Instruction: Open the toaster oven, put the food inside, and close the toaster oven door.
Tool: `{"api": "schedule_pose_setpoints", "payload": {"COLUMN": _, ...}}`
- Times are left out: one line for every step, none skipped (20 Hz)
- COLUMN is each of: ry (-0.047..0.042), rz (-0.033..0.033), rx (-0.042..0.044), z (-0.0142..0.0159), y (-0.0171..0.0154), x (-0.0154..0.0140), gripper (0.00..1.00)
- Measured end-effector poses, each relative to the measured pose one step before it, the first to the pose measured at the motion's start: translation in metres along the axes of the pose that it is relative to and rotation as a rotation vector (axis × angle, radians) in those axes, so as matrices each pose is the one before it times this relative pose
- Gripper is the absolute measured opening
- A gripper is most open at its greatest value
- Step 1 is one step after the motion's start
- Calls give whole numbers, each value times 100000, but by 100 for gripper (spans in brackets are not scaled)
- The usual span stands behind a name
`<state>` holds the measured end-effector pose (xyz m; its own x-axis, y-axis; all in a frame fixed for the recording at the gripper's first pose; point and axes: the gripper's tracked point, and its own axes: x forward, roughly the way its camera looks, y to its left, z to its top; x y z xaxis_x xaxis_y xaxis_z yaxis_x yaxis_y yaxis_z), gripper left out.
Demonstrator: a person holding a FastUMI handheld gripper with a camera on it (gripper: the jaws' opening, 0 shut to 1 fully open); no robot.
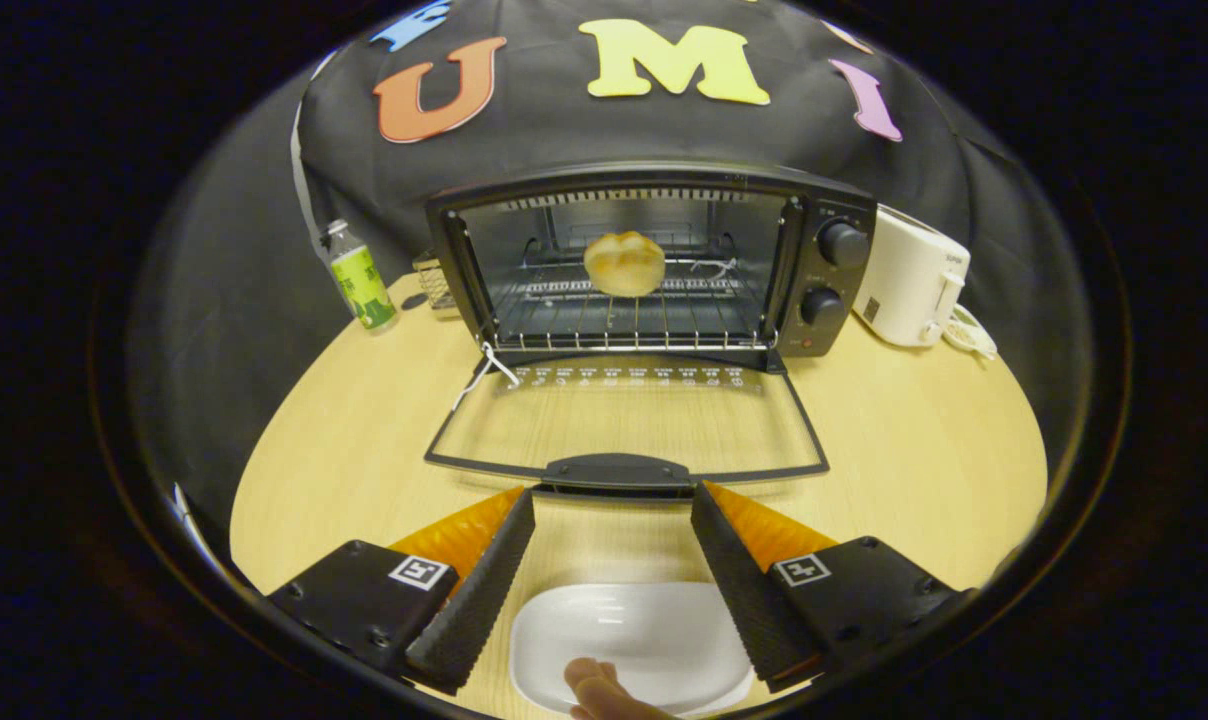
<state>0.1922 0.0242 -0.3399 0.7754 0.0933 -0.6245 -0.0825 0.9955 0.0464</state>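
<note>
So the bread roll [624,263] is already sitting on the wire rack [629,318] inside the toaster oven [654,262], and the glass door [624,420] is flopped all the way down flat on the wooden table [914,430], so what's left looks like just the closing. The gripper [612,545] has its fingers spread wide apart with nothing between them, hovering just short of the door handle [619,470], which sits right ahead of the gap. My guess is the door is rigid, hinged at the oven's front edge and not heavy, but glass in a thin frame, so no slamming it. The dark handle bar at the free edge is the obvious place to hook under and lift; it may be a bit slick against the ribbed pads. The roll itself looks soft and light, fine where it is. Hard to tell: whether there's room under the handle to get a finger in, since it lies close to the table. The white plate [584,640] below the fingers is partly cut off, with a fingertip [594,682] poking over it.
</note>
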Motion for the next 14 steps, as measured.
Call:
{"api": "schedule_pose_setpoints", "payload": {"ry": 975, "rz": 16, "rx": 1076, "z": -327, "y": 106, "x": 374, "gripper": 100}}
{"api": "schedule_pose_setpoints", "payload": {"ry": 391, "rz": -1241, "rx": 649, "z": 35, "y": -132, "x": 449, "gripper": 100}}
{"api": "schedule_pose_setpoints", "payload": {"ry": 765, "rz": -1813, "rx": 341, "z": -102, "y": -344, "x": 480, "gripper": 100}}
{"api": "schedule_pose_setpoints", "payload": {"ry": 937, "rz": -722, "rx": 394, "z": -83, "y": -54, "x": 448, "gripper": 100}}
{"api": "schedule_pose_setpoints", "payload": {"ry": 1091, "rz": -245, "rx": 1173, "z": -179, "y": 242, "x": 329, "gripper": 100}}
{"api": "schedule_pose_setpoints", "payload": {"ry": -1310, "rz": -921, "rx": 72, "z": 53, "y": 54, "x": 8, "gripper": 100}}
{"api": "schedule_pose_setpoints", "payload": {"ry": 636, "rz": -650, "rx": -951, "z": 35, "y": 127, "x": -174, "gripper": 100}}
{"api": "schedule_pose_setpoints", "payload": {"ry": -589, "rz": 46, "rx": -259, "z": 152, "y": 211, "x": 38, "gripper": 100}}
{"api": "schedule_pose_setpoints", "payload": {"ry": 72, "rz": -448, "rx": -422, "z": -62, "y": 102, "x": -47, "gripper": 100}}
{"api": "schedule_pose_setpoints", "payload": {"ry": -473, "rz": -18, "rx": 494, "z": 258, "y": 28, "x": -237, "gripper": 100}}
{"api": "schedule_pose_setpoints", "payload": {"ry": -699, "rz": 125, "rx": 266, "z": 557, "y": -177, "x": -114, "gripper": 100}}
{"api": "schedule_pose_setpoints", "payload": {"ry": -571, "rz": 121, "rx": 30, "z": 311, "y": 34, "x": -280, "gripper": 100}}
{"api": "schedule_pose_setpoints", "payload": {"ry": -1151, "rz": 48, "rx": 57, "z": 328, "y": 61, "x": -429, "gripper": 100}}
{"api": "schedule_pose_setpoints", "payload": {"ry": -1748, "rz": -21, "rx": -517, "z": 582, "y": 101, "x": -427, "gripper": 100}}
